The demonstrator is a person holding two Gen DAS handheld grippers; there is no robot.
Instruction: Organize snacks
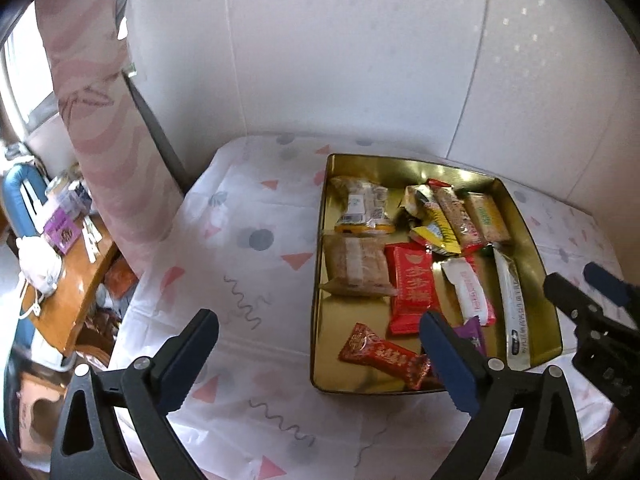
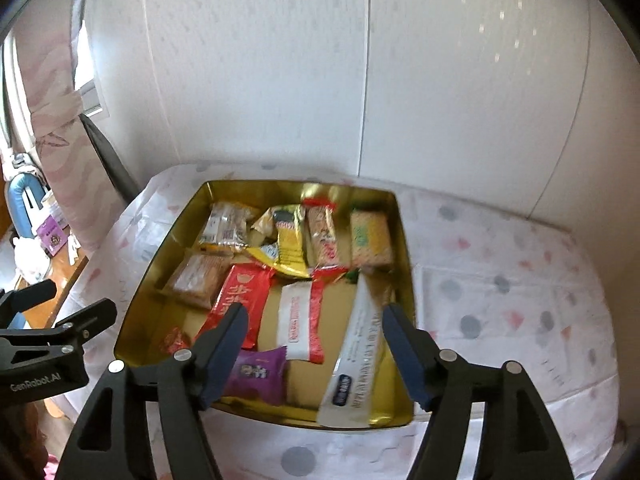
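Item: gold tin (image 1: pixel 320 280), rectangular, shiny inside, on the desk (image 1: pixel 240 240) under a white cloth printed with dots and triangles, near the wall.

Contents: snacks lying flat, mostly in one layer, a few overlapping at the far side. Two brown biscuit packs (image 1: pixel 356 266) at the left; a large red pack (image 1: pixel 412 284); a white-and-red bar (image 1: pixel 468 288); a long white sachet (image 2: pixel 356 344) along the right wall; a purple sweet (image 2: pixel 256 372) near the front; a small red bar (image 1: pixel 380 356) at the front left corner; yellow and tan bars at the back.

Left tongs (image 1: pixel 320 360): apart at full spread, nothing between them, hanging over the tin's near left edge.

Right tongs (image 2: pixel 316 348): apart, empty, over the purple sweet and the sachet, touching neither.

Step, as I judge it: a placing round is finished; I see no snack outside the tin.

Next move, my reading: tidy the overlapped back row, or withdraw. Thin, slippery wrappers call for a low approach and an end grip.
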